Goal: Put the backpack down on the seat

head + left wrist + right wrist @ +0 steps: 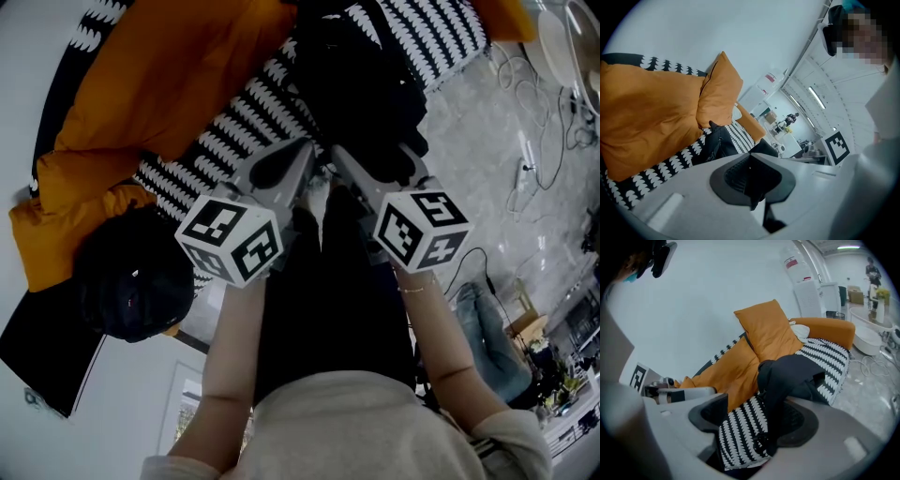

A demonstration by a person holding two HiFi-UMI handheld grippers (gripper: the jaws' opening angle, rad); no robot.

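The black backpack (366,75) rests on the black-and-white patterned seat (234,122) of a sofa, just beyond both grippers. In the right gripper view the backpack (797,373) sits slumped on the seat (740,432), and one of its dark straps hangs down between the jaws close to the right pad. My right gripper (375,159) (754,423) is open, with no pad pressing on the strap. My left gripper (305,155) (750,180) is shut, its dark pads meeting with nothing that I can make out between them; the backpack (717,143) lies past its tip.
Large orange cushions (159,84) (768,329) lean against the sofa back. A round black object (131,281) lies at the left in the head view. An orange armrest (829,329) ends the sofa. Cables (534,141) trail over the grey floor at the right.
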